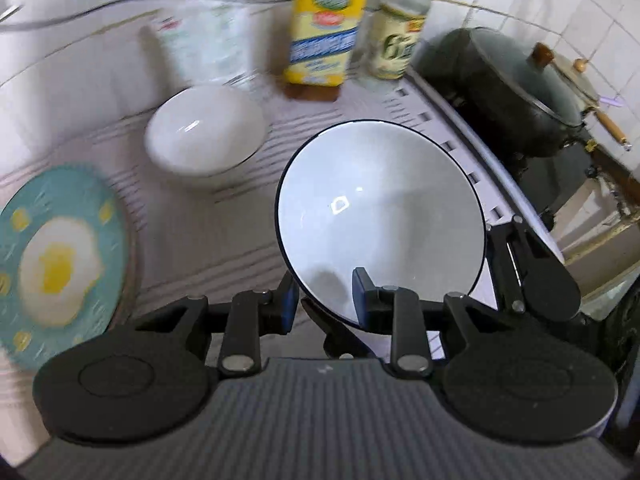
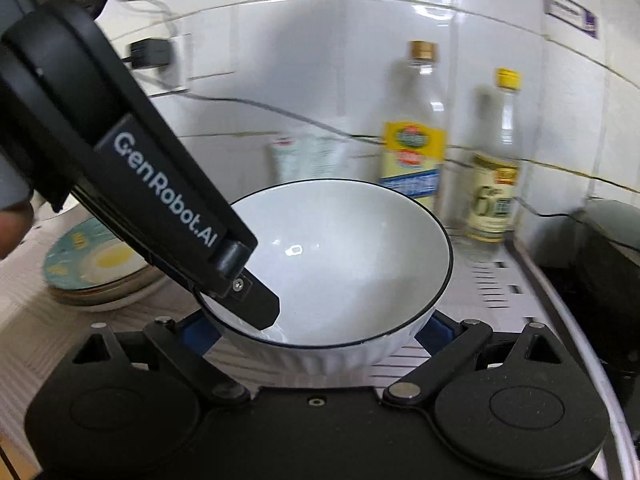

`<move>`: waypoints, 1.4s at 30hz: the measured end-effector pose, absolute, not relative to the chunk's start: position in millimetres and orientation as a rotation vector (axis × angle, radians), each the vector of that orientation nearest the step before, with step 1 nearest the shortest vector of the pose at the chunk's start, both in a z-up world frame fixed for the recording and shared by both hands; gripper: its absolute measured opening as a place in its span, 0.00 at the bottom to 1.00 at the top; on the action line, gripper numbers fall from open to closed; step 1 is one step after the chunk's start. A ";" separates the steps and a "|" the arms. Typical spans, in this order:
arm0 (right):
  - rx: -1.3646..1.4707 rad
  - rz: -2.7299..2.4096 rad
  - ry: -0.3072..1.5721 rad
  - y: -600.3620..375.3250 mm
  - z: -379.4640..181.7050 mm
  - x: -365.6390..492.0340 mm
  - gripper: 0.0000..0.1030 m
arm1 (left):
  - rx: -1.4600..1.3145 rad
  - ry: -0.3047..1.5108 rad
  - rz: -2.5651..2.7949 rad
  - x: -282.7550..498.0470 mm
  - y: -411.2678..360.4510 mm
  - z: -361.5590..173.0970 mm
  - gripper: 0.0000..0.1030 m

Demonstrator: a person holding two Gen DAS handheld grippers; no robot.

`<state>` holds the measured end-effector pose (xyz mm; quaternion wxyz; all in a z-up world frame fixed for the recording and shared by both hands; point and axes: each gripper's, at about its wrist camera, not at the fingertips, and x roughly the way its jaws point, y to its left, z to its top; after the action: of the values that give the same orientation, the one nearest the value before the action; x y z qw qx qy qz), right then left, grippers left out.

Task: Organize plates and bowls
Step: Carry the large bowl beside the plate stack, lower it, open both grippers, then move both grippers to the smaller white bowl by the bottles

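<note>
A large white bowl with a dark rim [image 1: 380,208] is tilted above the striped mat. My left gripper [image 1: 326,300] is shut on its near rim, one finger inside and one outside. In the right wrist view the same bowl [image 2: 352,256] sits between the wide-open fingers of my right gripper [image 2: 316,332], which cradle its ribbed outside; the left gripper's finger [image 2: 256,304] hooks over the rim. A smaller white bowl [image 1: 204,132] stands on the mat further back. A teal fried-egg plate [image 1: 60,256] tops a stack of plates [image 2: 100,280] at the left.
Two bottles [image 1: 320,36] [image 1: 396,32] and a white pouch [image 1: 200,44] stand against the tiled wall. A dark lidded pot [image 1: 504,88] sits on the stove at the right, past the mat's raised edge [image 1: 472,136]. A cable [image 2: 240,100] runs along the wall.
</note>
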<state>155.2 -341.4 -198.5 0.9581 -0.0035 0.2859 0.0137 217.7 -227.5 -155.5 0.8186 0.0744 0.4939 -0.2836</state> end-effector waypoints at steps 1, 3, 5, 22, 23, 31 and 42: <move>-0.011 0.051 0.592 -334.3 -200.4 156.1 0.97 | 0.167 1.062 -0.587 214.8 -220.6 -157.2 0.27; -0.031 0.085 0.612 -320.7 -204.7 156.7 0.97 | 0.208 1.070 -0.572 210.0 -210.9 -160.7 0.27; -0.042 0.110 0.611 -311.1 -208.5 156.7 0.97 | 0.193 1.080 -0.548 210.1 -198.9 -165.1 0.27; -0.017 0.141 0.764 -295.6 -248.3 177.0 0.96 | 0.180 1.216 -0.483 228.0 -183.8 -208.0 0.28; 0.008 0.141 0.790 -296.3 -249.2 179.9 0.96 | 0.194 1.222 -0.481 227.9 -185.4 -208.5 0.28; 0.012 0.078 0.877 -291.4 -235.0 178.9 0.97 | 0.203 1.203 -0.486 229.1 -179.6 -190.7 0.32; 0.023 0.057 0.817 -316.9 -177.9 153.3 0.86 | 0.252 1.159 -0.482 225.9 -169.5 -164.4 0.49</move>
<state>153.3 -316.9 -177.9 0.9172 0.0114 0.3973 0.0276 225.9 -169.5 -164.4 0.8021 0.1174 0.5406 -0.2249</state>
